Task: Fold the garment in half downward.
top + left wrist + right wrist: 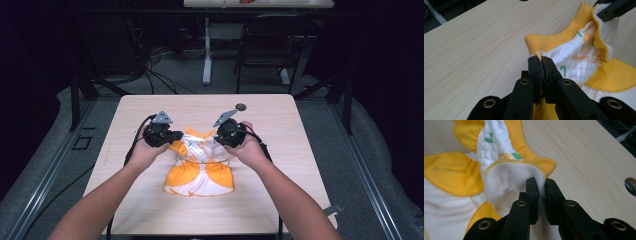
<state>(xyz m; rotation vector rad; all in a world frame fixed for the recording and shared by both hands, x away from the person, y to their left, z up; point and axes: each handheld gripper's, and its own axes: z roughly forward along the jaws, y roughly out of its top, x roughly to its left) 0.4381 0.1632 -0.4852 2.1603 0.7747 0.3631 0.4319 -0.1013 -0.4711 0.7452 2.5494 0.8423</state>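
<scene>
Pale wooden counter (150, 200): an orange-and-white garment (200, 170) is being folded, its far edge clenched by left tool (541, 61) and right tool (541, 183); lowering evenly is likely needed next.

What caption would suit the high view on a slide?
Both hands pinch a small orange-and-white garment with the left gripper and right gripper over a wooden table.

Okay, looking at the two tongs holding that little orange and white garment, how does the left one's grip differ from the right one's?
The left tongs pinch the garment at an orange ribbed edge, jaws almost touching; the right tongs clamp the fleecy white inner side, with a slightly wider gap. In the high view the left tongs sit at the garment's left corner, the right tongs at its right. Both are shut on cloth, holding its far edge above the table.
</scene>
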